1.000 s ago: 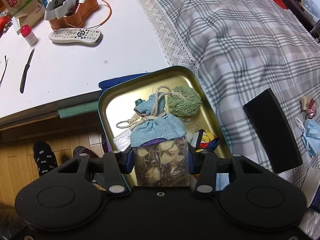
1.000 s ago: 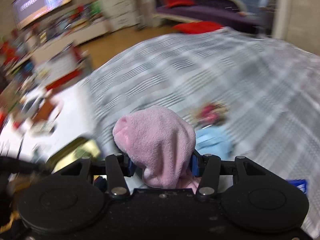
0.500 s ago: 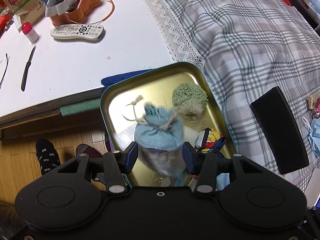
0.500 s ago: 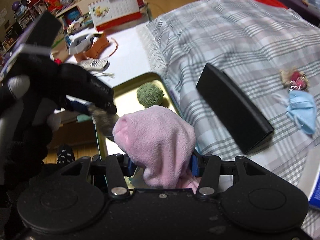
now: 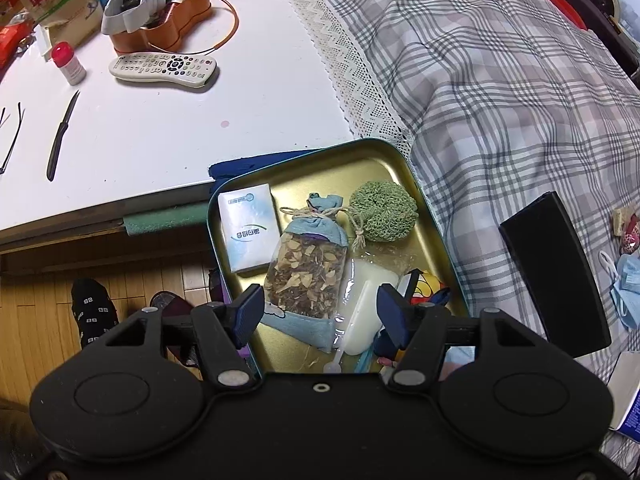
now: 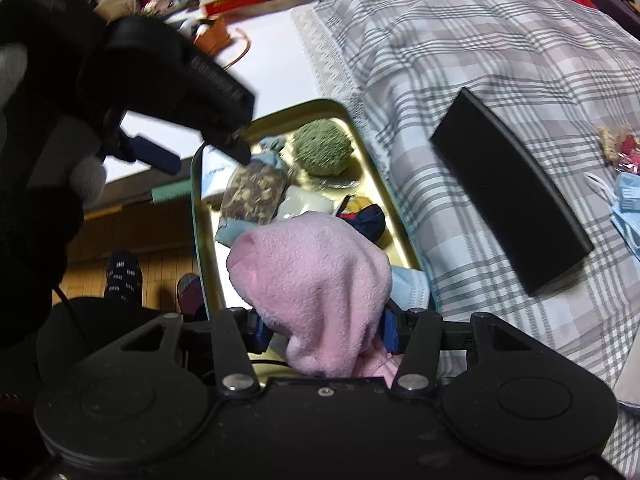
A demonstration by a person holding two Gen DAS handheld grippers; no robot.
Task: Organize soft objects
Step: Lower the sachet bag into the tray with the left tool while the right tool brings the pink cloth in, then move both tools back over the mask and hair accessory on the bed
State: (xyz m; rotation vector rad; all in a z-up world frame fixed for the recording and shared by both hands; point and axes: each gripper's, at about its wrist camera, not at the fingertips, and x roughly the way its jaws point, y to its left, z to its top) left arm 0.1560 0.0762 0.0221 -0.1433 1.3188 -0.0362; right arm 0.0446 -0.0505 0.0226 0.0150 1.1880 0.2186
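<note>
The left gripper point(image 5: 318, 308) hangs over a gold tin tray point(image 5: 394, 162) with its jaws opening and nothing pressed between the pads; the herb sachet point(image 5: 308, 268), a clear pouch of dried leaves with a blue cloth top tied in twine, lies flat on the tray floor below them, free of both fingers. Beside the sachet sit a white tissue packet point(image 5: 249, 232) on one side and a green knitted scrubber point(image 5: 383, 211) on the other, with a milky plastic pouch point(image 5: 370, 304) and a piece of patterned cloth point(image 5: 426, 286) nearer the camera. The right gripper point(image 6: 323, 330) is clamped on a pink fleece sock point(image 6: 316, 276), which bulges up between its blue pads and is held over the near end of the same tray point(image 6: 396, 216). From that view the left gripper point(image 6: 188, 156) shows as a dark, blurred shape above the sachet point(image 6: 254, 192), so its fingertips are hard to read there. The tray overhangs the edge of a plaid blanket point(image 5: 500, 92), where a black case point(image 5: 556, 272) and a blue face mask point(image 5: 630, 292) lie well apart from it. A white table point(image 5: 160, 128) behind carries a remote control point(image 5: 164, 69) and a knife point(image 5: 61, 136).
</note>
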